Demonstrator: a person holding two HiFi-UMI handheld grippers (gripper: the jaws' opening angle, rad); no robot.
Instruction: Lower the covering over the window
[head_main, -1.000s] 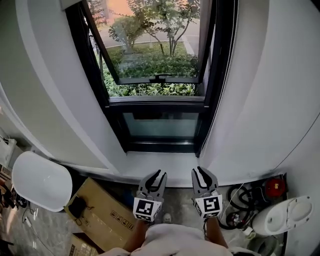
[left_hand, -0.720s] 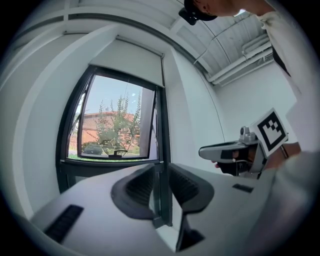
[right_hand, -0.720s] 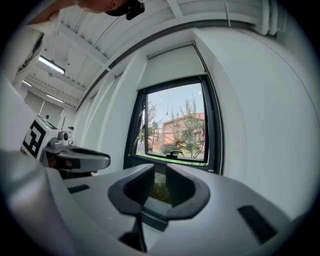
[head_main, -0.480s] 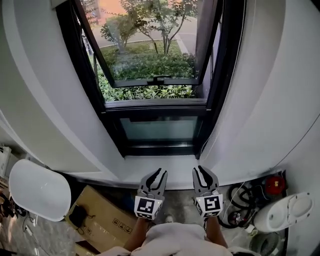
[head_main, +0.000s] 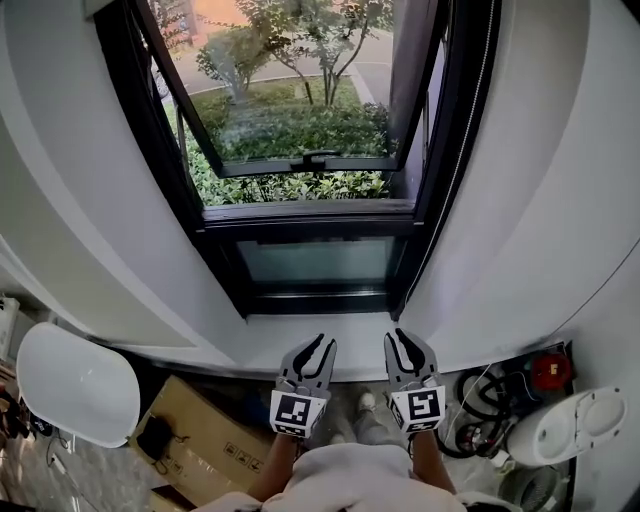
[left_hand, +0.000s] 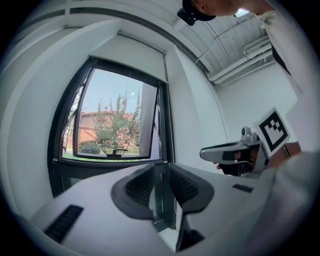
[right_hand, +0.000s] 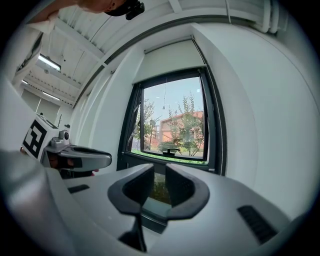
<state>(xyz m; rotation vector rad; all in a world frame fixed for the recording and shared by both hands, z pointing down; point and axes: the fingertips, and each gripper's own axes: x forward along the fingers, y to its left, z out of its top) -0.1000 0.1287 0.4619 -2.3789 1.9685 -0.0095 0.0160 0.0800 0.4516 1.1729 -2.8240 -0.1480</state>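
Below, in head view, left hand-held gripper (head_main: 320, 348) & right hand-held gripper (head_main: 402, 342) hung side by side near the black-framed window (head_main: 300, 212). Left gripper view: jaws apart, nothing between; white fabric roller blind (left_hand: 132, 55) sat rolled up at window top. Right gripper view: jaws apart, empty.

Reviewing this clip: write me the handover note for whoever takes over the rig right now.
Left gripper: jaws open, empty, facing the window.
Right gripper: the same, beside it.
Blind: rolled up at the window's top, glass uncovered.
Done: nothing lowered, nothing gripped.
Left: reach the thin cord along the frame's right side, probably the blind's, and draw the blind down.
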